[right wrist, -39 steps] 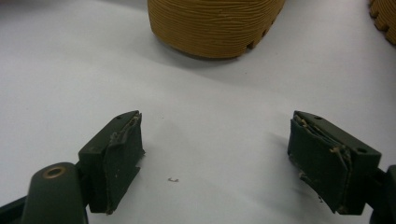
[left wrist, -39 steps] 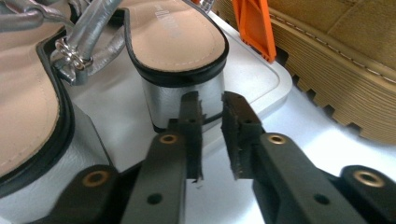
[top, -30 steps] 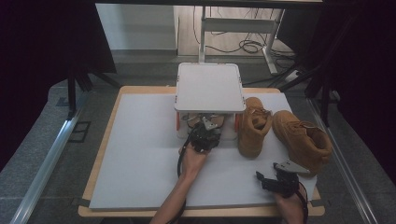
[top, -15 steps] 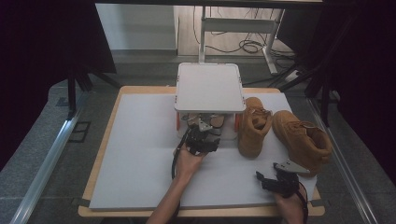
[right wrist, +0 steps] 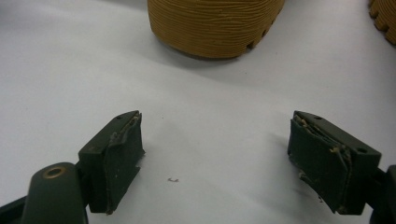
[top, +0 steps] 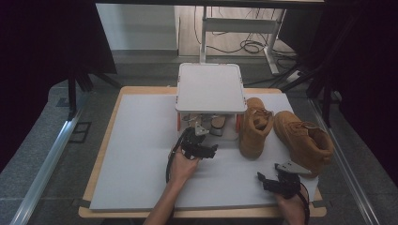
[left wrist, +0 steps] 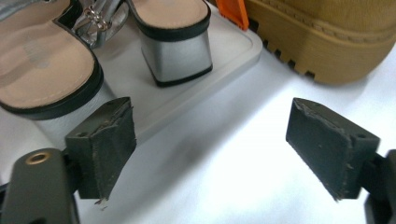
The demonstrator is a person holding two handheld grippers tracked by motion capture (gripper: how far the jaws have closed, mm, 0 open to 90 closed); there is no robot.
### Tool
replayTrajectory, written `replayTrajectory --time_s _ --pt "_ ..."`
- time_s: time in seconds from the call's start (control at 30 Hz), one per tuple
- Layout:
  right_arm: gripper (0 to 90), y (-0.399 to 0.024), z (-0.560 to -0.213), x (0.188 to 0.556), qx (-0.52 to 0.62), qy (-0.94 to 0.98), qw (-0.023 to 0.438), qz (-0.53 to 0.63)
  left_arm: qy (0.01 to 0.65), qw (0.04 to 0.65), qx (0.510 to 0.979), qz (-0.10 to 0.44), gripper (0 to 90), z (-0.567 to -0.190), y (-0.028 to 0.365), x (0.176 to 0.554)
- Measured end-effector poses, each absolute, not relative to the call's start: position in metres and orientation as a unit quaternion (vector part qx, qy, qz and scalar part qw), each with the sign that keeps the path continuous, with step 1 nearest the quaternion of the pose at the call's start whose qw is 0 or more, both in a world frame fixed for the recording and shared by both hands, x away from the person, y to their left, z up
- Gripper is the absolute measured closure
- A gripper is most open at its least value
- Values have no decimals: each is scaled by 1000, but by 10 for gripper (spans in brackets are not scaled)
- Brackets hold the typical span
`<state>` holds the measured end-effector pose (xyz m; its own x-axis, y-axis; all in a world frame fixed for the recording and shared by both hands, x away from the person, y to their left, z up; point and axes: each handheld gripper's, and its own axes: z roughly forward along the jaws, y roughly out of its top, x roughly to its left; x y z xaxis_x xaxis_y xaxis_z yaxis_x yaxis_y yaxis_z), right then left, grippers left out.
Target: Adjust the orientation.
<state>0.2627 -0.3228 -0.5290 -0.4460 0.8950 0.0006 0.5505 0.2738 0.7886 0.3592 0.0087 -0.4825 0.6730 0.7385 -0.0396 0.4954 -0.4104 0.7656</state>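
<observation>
While my left tool (left wrist: 210, 154) has just been opening, empty, beside the heeled sandals (left wrist: 175, 46) on the rack's lower tray (left wrist: 233, 51), my right tool (right wrist: 215, 161) rests open; a careless retreat could drag one sandal off.

Matt white tabletop (top: 141, 164) edged in pale wood. Smooth grey plastic rack (top: 210, 87) with orange plastic posts. Sandals (left wrist: 175, 42) with metallic silver block heels, tan leather-like insoles. Tan suede-like boots (top: 256, 126), ribbed rubbery soles. Worn, rough black rubber pads (left wrist: 105, 144) on the left gripper (left wrist: 210, 149).
</observation>
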Motion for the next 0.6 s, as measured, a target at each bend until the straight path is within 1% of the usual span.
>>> replayTrajectory --time_s 0.1,0.3,0.43,0.6 --pt "180 -323 -529 263 473 763 232 374 378 388 828 143 131 -482 13 358" --pt "180 -323 -529 263 473 763 231 374 396 405 818 101 128 -485 27 357" --pt "180 -323 -529 263 474 763 231 374 403 417 810 93 123 -485 36 355" --pt "180 -323 -529 263 474 763 232 374 398 419 812 84 124 -484 45 348"
